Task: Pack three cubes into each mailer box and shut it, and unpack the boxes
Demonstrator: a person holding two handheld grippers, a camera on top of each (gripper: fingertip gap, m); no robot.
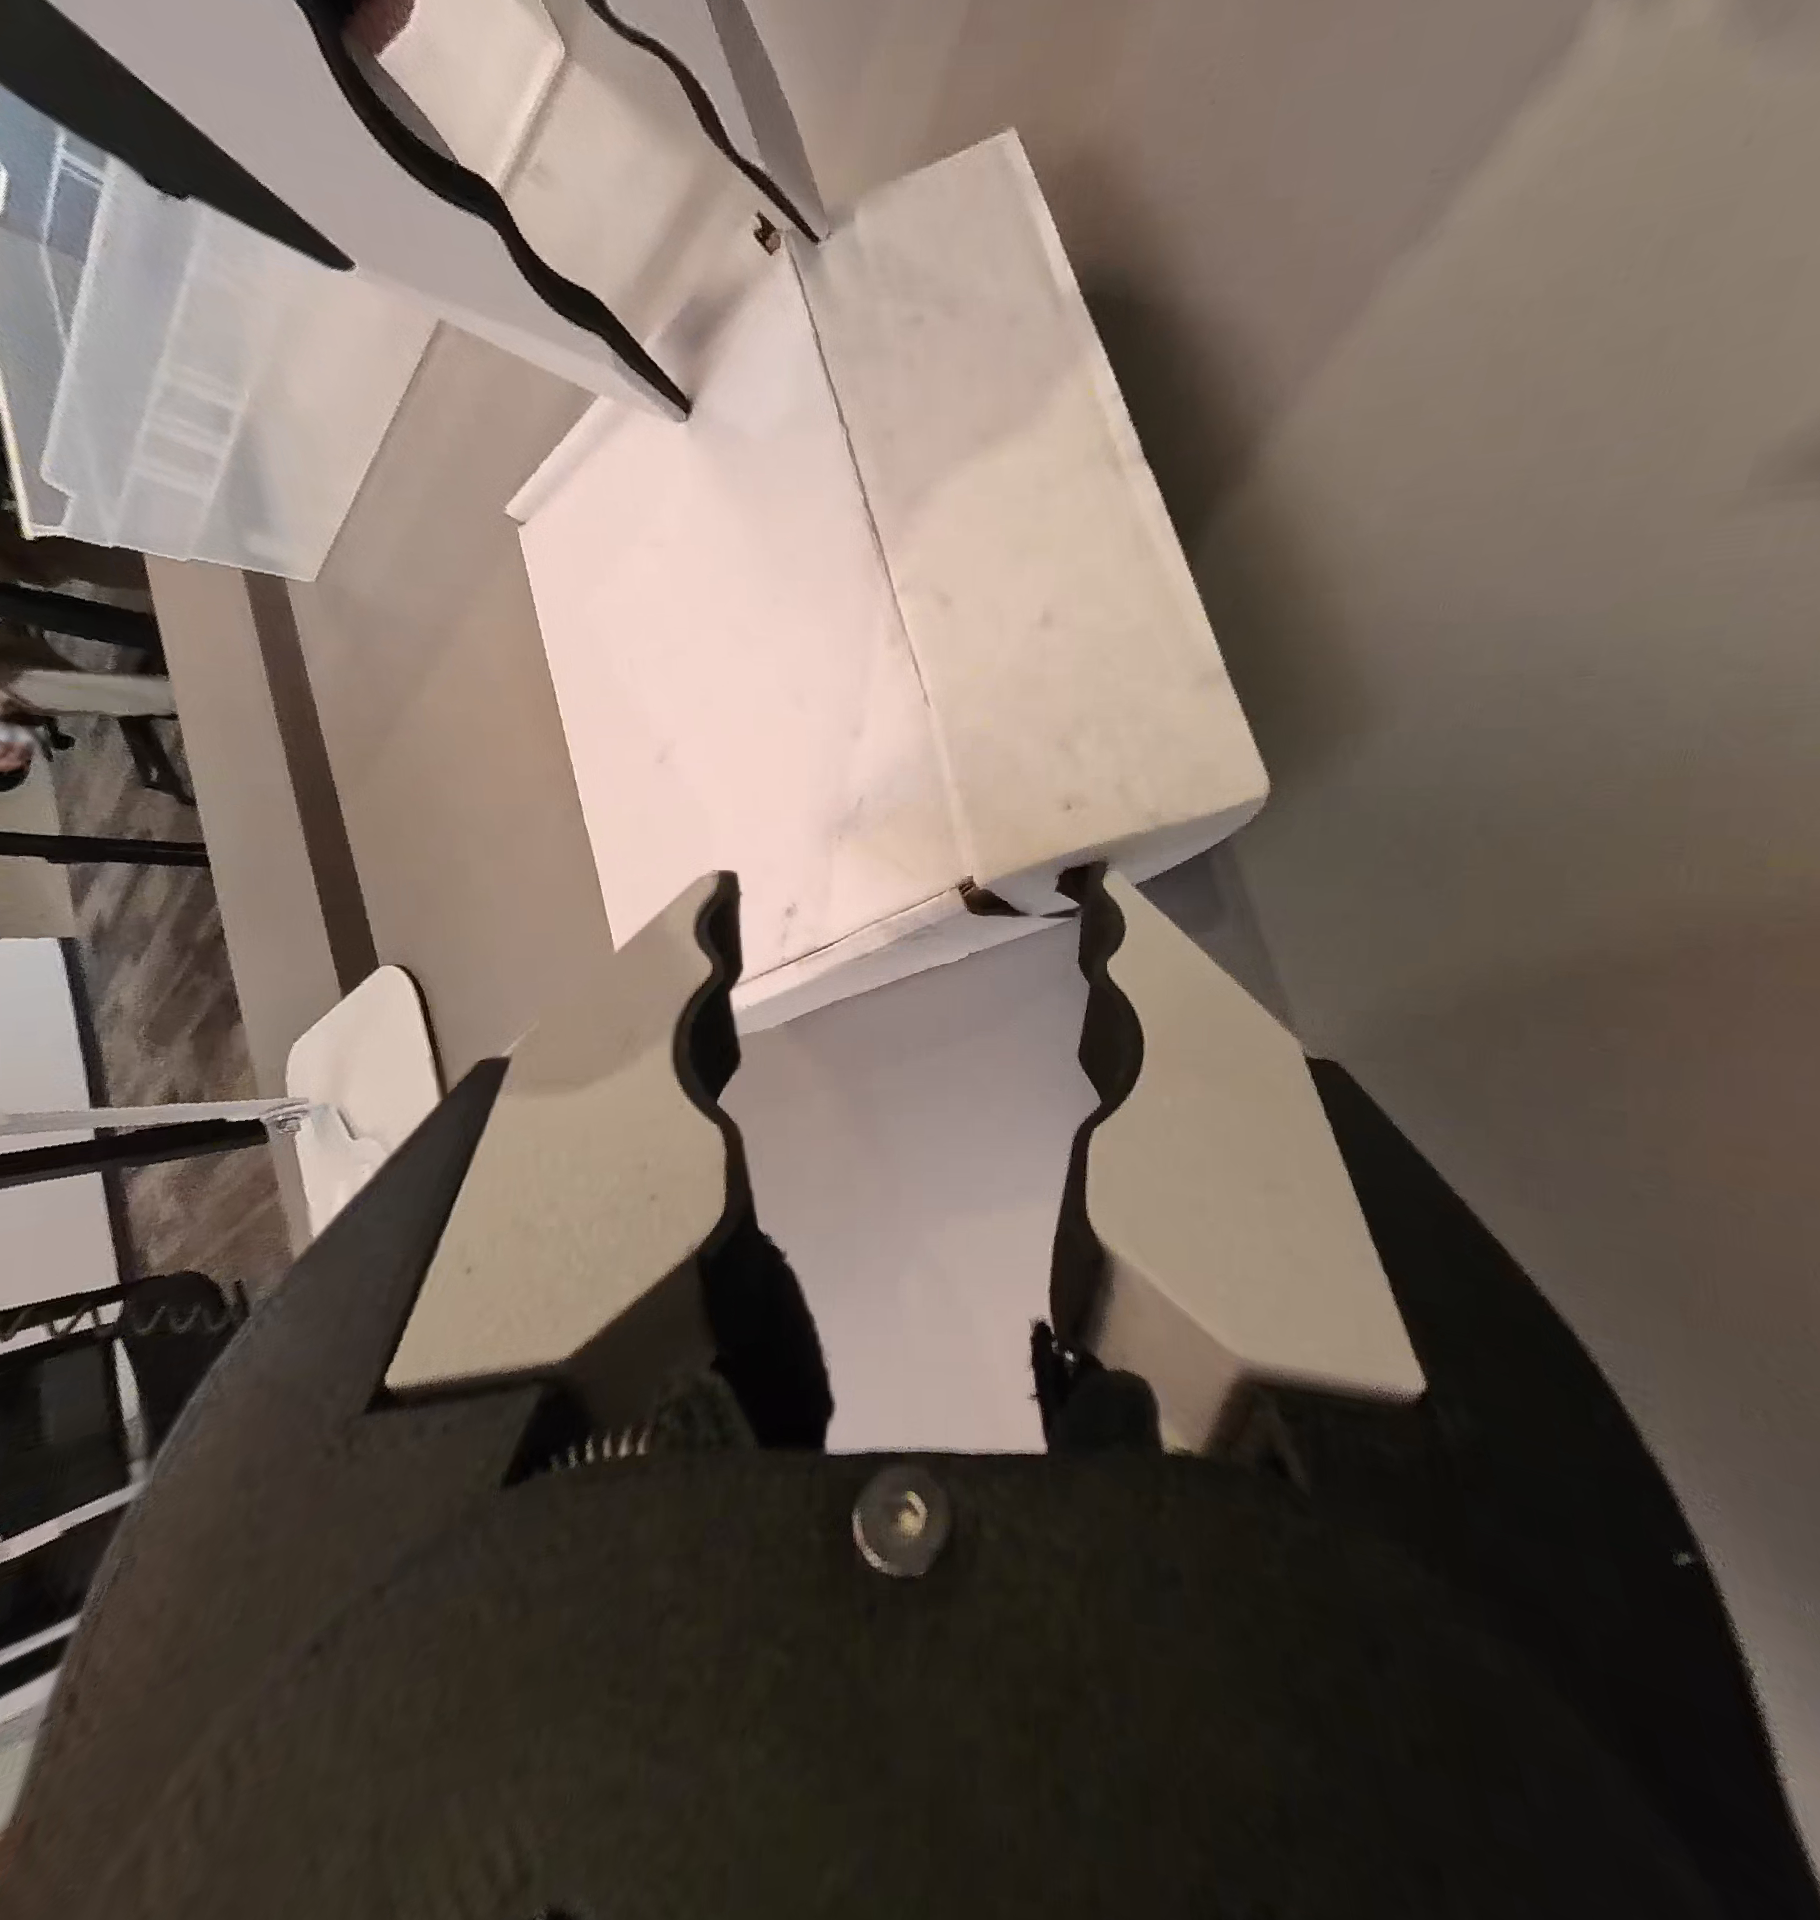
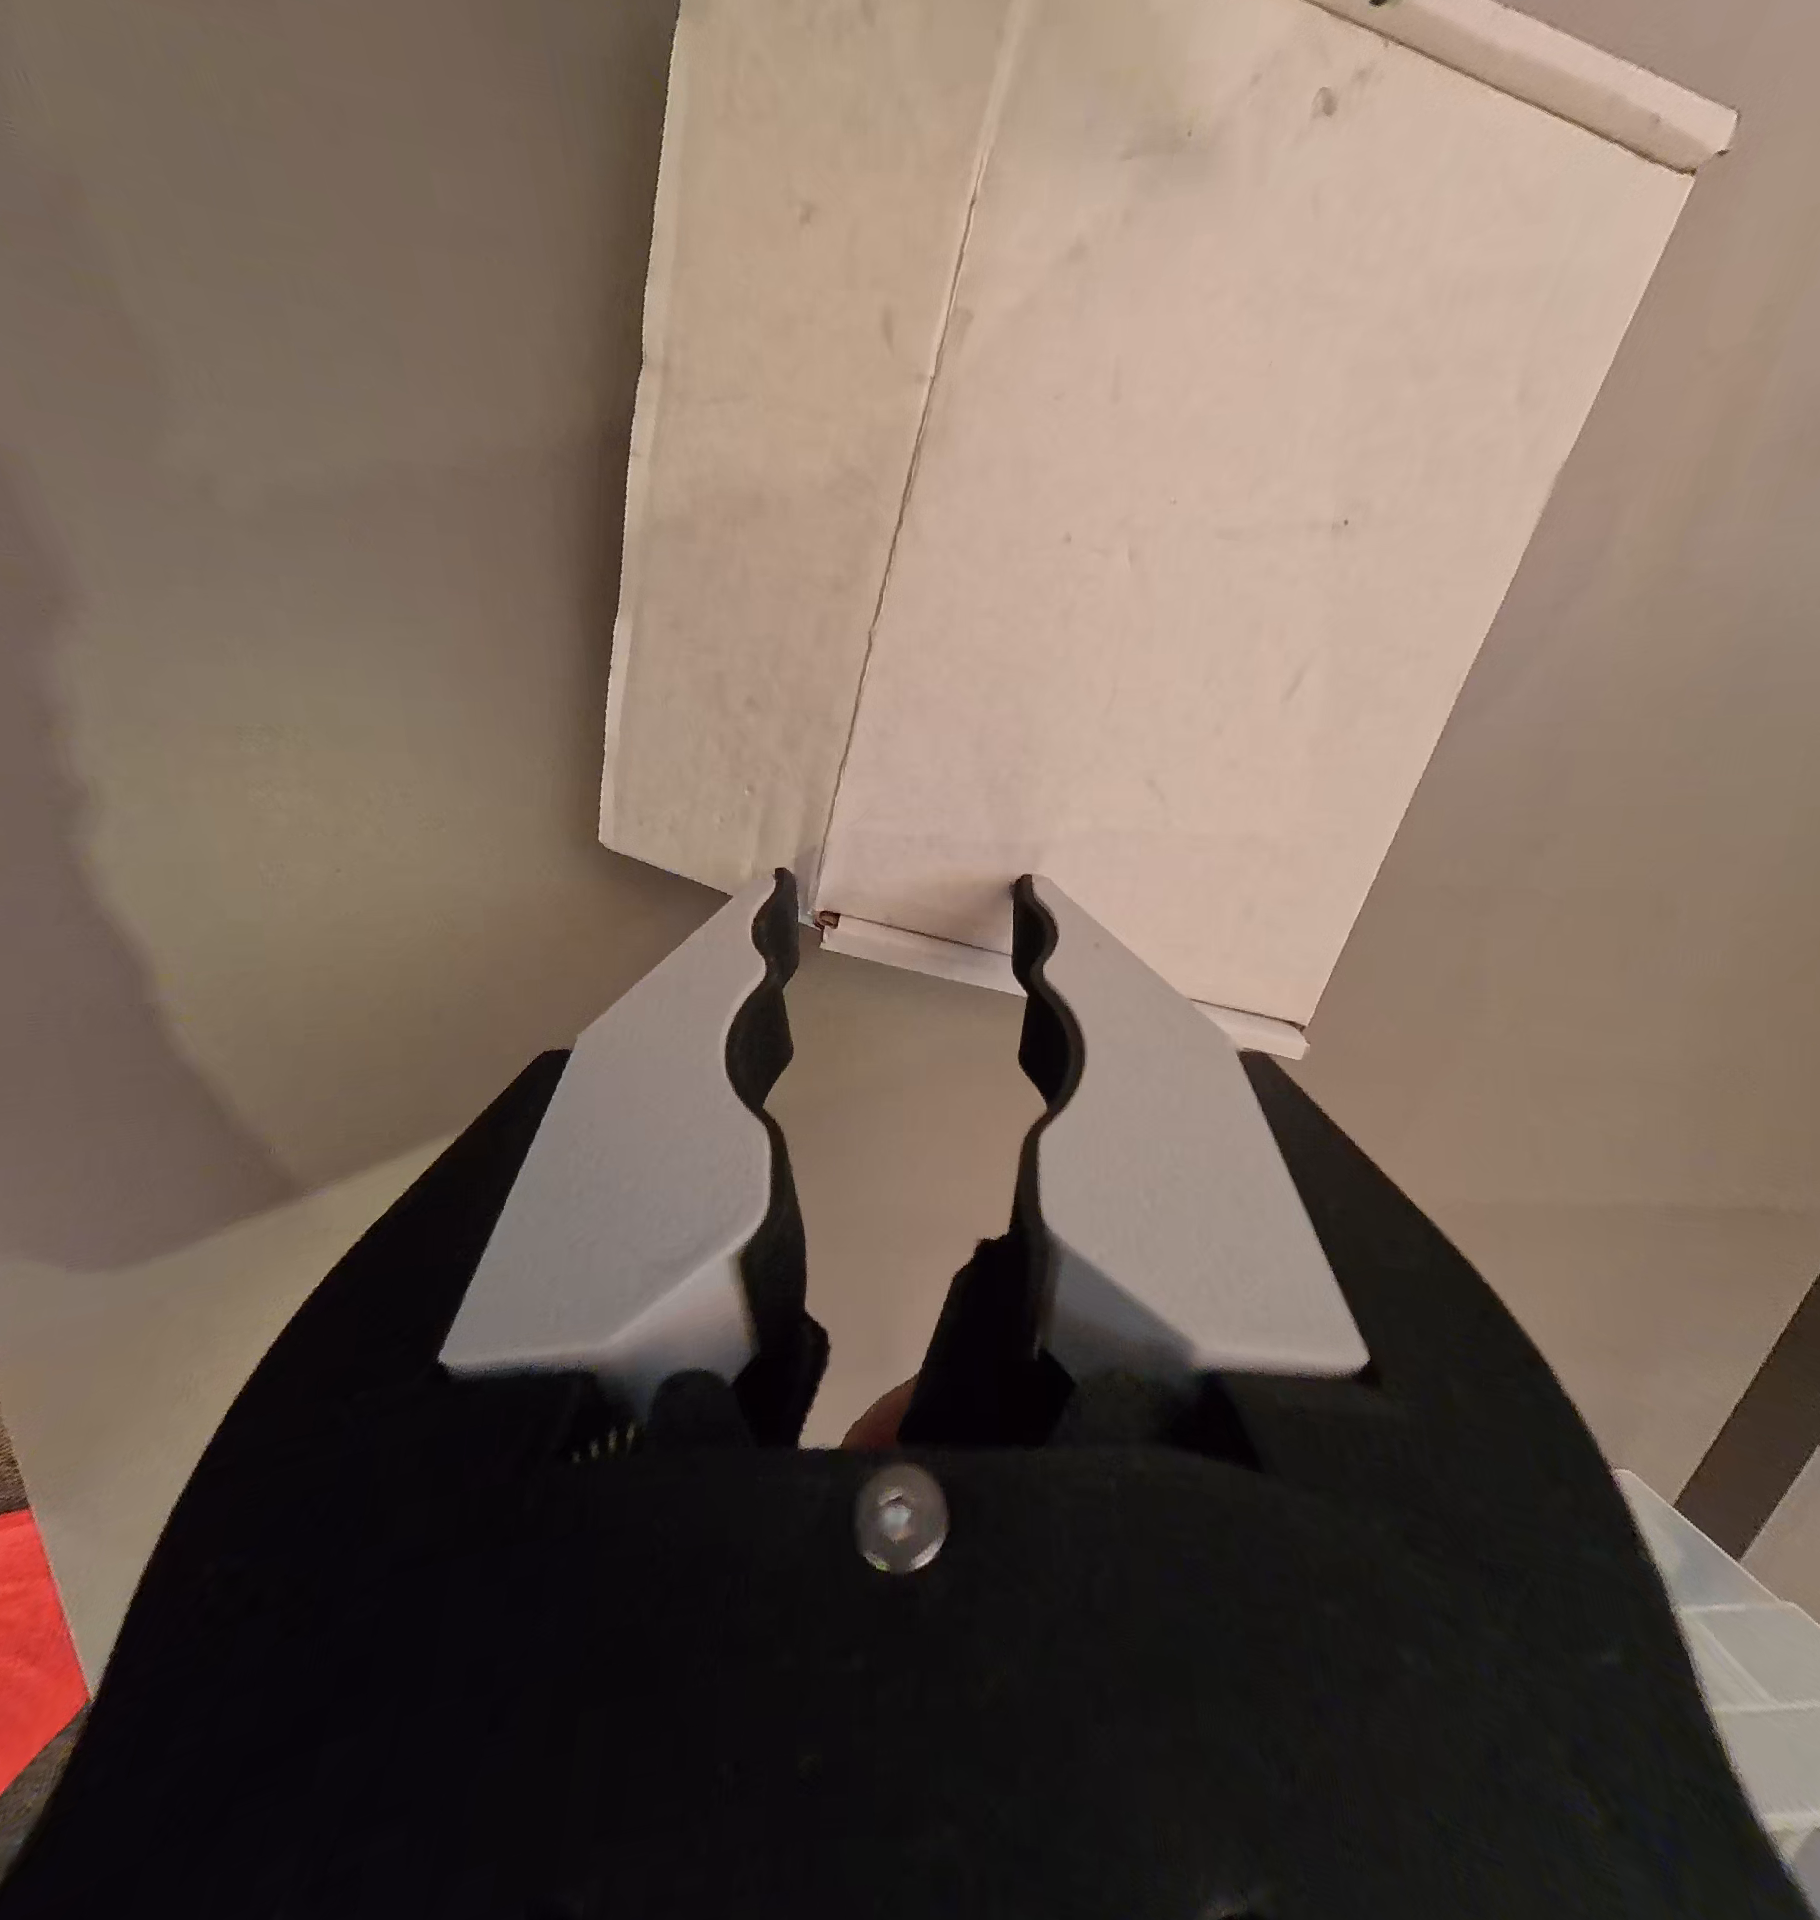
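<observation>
A white mailer box [image 1: 885, 582] was shown lying closed on the beige tabletop [image 1: 1508, 520], its lid seam running along its length and its surface marked with faint scuffs. The left tool [image 1: 906, 894] was seen with its jaws parted at the box's near end, one tip touching the corner fold; nothing was gripped between them. The right tool [image 1: 750, 322] was shown at the box's far end, likewise parted and empty, its tips close to or touching the box. In the right wrist view the same box [image 2: 1145, 468] was seen lengthwise, with the right tool [image 2: 901, 894] set at its near edge, beside a small tuck flap.

A clear plastic bin [image 1: 189, 384] was recorded at the tabletop's edge in the left wrist view, with chairs and patterned floor beyond, only dimly made out. A corner of a similar clear bin [image 2: 1758, 1662] was cut off at the lower right of the right wrist view, and a red patch [image 2: 2, 1621] at the lower left could not be identified. The box's contents were hidden by the closed lid. The left tool was not shown in the right wrist view.
</observation>
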